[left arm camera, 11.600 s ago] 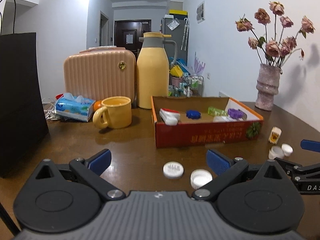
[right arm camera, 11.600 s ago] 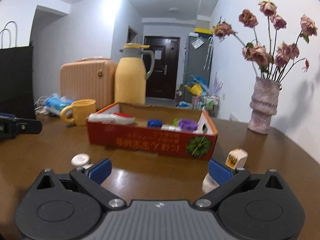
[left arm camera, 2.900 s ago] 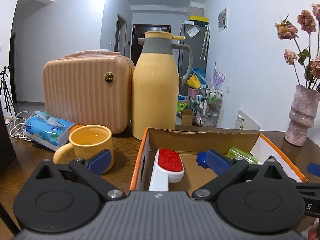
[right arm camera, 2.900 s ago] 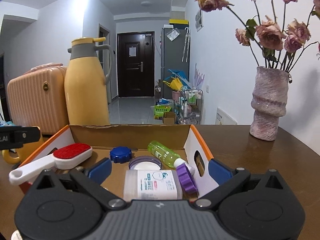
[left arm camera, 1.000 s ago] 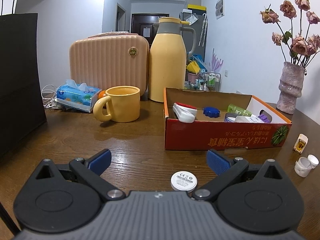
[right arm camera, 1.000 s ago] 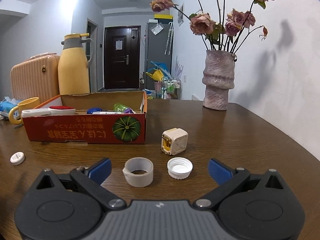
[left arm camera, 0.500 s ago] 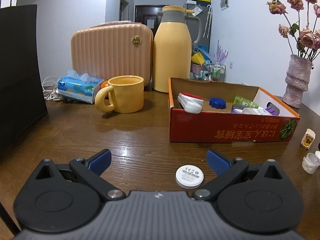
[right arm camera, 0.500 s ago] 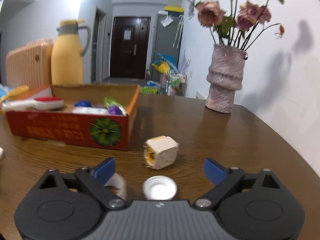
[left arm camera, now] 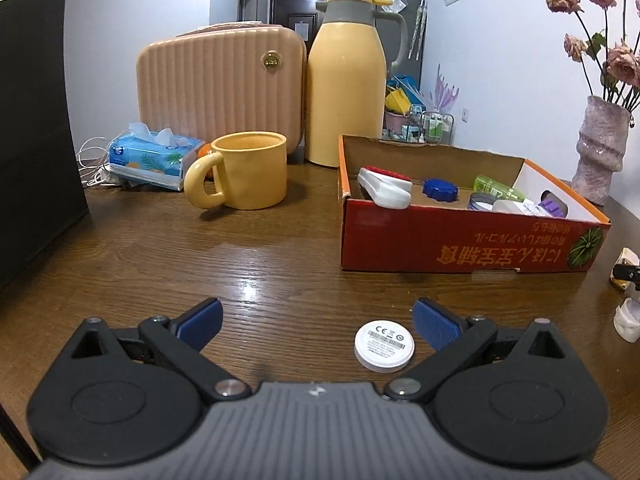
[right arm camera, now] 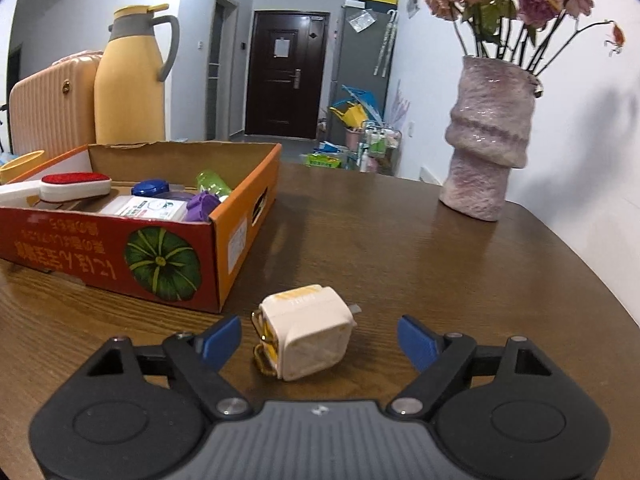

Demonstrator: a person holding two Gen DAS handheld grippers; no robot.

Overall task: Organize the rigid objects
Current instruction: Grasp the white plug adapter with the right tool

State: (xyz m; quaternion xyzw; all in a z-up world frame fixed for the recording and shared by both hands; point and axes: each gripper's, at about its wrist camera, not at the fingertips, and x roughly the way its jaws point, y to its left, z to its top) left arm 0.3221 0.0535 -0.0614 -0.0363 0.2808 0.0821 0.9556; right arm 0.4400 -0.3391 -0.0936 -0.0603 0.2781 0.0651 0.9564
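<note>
Bench (left arm camera: 280, 264): glossy varnished wood, visible grain. Box (left arm camera: 460, 240): printed cardboard, raw brown inside. Charger (right arm camera: 308, 332): matt off-white plastic, scuffed. Disc (left arm camera: 384, 345): smooth white plastic. Vase (right arm camera: 488, 136): rough glazed ceramic. Mug (left arm camera: 248, 170): matt yellow.

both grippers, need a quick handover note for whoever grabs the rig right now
Right gripper: fingers closing around the white plug adapter, not yet touching it.
Left gripper: open, the round white disc lies on the table by its right finger.
Done: brush, blue cap, green bottle and others already in the red box.
Left: box the adapter, the disc, and the white pieces at the left view's right edge.
</note>
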